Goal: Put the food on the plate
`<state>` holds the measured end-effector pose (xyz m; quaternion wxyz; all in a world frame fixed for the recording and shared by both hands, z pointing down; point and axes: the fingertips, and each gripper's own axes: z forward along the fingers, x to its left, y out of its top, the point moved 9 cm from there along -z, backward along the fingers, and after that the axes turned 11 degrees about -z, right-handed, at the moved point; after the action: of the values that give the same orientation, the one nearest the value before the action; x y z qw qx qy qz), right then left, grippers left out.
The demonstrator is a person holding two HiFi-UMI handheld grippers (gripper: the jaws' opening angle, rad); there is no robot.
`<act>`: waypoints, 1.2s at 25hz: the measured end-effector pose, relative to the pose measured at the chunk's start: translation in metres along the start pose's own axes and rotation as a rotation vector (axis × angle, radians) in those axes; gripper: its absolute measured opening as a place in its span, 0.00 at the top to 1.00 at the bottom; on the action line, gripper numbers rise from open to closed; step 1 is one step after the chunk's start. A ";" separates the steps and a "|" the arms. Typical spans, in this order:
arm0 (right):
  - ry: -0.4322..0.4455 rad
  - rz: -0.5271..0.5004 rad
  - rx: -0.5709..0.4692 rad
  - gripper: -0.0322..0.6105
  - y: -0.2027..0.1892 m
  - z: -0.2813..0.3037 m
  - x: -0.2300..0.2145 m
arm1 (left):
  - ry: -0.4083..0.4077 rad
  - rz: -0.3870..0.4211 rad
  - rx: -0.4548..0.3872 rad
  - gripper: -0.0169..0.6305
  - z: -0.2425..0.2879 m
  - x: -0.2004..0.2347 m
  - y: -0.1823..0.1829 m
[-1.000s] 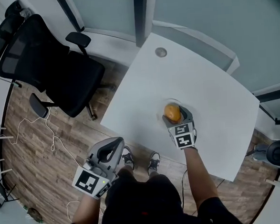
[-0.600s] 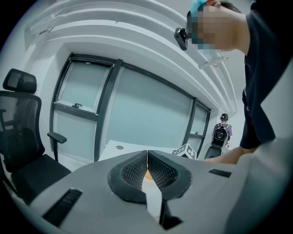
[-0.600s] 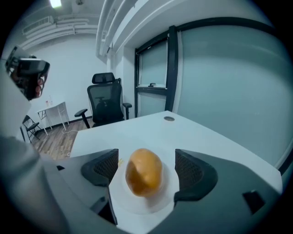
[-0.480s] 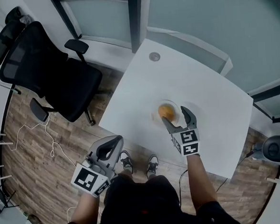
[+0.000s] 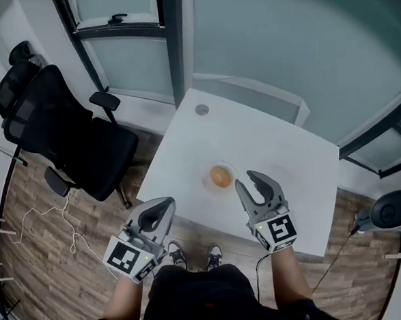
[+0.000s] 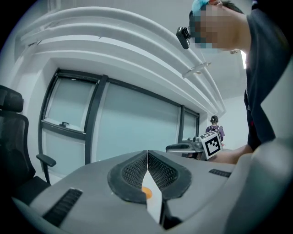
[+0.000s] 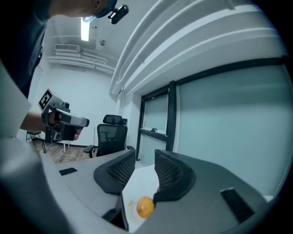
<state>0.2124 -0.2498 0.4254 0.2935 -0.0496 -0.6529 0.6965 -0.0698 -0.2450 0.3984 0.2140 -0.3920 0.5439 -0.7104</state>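
A round orange food sits on a small plate on the white counter. The right gripper hovers nearby, its fingers part open, having just been closing, with nothing between them. The left gripper is closed and empty. The food looks light, firm and smooth, likely to roll: grip across its middle.

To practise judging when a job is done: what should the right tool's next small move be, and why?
Probably just draw back and rest: the orange food already sits on the plate, and the right tool, its jaws having just been closing with nothing between them, is apart from it.
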 end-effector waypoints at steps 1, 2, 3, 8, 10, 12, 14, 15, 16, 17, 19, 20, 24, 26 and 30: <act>-0.013 -0.016 -0.024 0.74 0.012 -0.008 0.001 | -0.006 0.006 -0.008 0.94 -0.001 -0.004 0.004; -0.027 -0.031 -0.047 0.80 0.023 -0.015 0.001 | -0.012 0.012 -0.016 0.94 -0.002 -0.008 0.008; -0.039 -0.044 -0.069 0.85 0.035 -0.021 0.002 | -0.019 0.019 -0.025 0.94 -0.003 -0.011 0.011; -0.091 -0.083 -0.165 0.91 0.081 -0.048 0.002 | -0.045 0.058 -0.070 0.94 -0.008 -0.021 0.031; -0.102 -0.087 -0.187 0.91 0.091 -0.055 0.002 | -0.052 0.074 -0.086 0.94 -0.010 -0.022 0.038; -0.107 -0.090 -0.196 0.91 0.098 -0.061 0.004 | -0.060 0.084 -0.100 0.94 -0.013 -0.024 0.044; -0.110 -0.091 -0.198 0.91 0.102 -0.065 0.006 | -0.067 0.089 -0.113 0.94 -0.016 -0.026 0.047; -0.111 -0.092 -0.199 0.91 0.104 -0.067 0.008 | -0.071 0.091 -0.119 0.94 -0.018 -0.027 0.049; -0.112 -0.094 -0.201 0.91 0.106 -0.069 0.009 | -0.075 0.093 -0.123 0.94 -0.019 -0.029 0.050; -0.112 -0.096 -0.203 0.91 0.109 -0.070 0.010 | -0.079 0.096 -0.126 0.94 -0.020 -0.030 0.052; -0.113 -0.102 -0.207 0.91 0.112 -0.072 0.012 | -0.086 0.098 -0.130 0.94 -0.022 -0.032 0.054; -0.113 -0.105 -0.206 0.91 0.113 -0.073 0.014 | -0.088 0.099 -0.131 0.94 -0.023 -0.032 0.054; -0.106 -0.105 -0.190 0.91 0.112 -0.070 0.019 | -0.091 0.095 -0.134 0.94 -0.026 -0.030 0.054; -0.102 -0.101 -0.186 0.91 0.111 -0.070 0.020 | -0.091 0.095 -0.135 0.94 -0.028 -0.031 0.055; -0.097 -0.107 -0.182 0.91 0.112 -0.071 0.022 | -0.087 0.094 -0.135 0.94 -0.030 -0.032 0.055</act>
<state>0.1877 -0.1735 0.3174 0.2927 -0.0073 -0.7286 0.6192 -0.0811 -0.2210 0.3338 0.2437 -0.4102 0.5984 -0.6437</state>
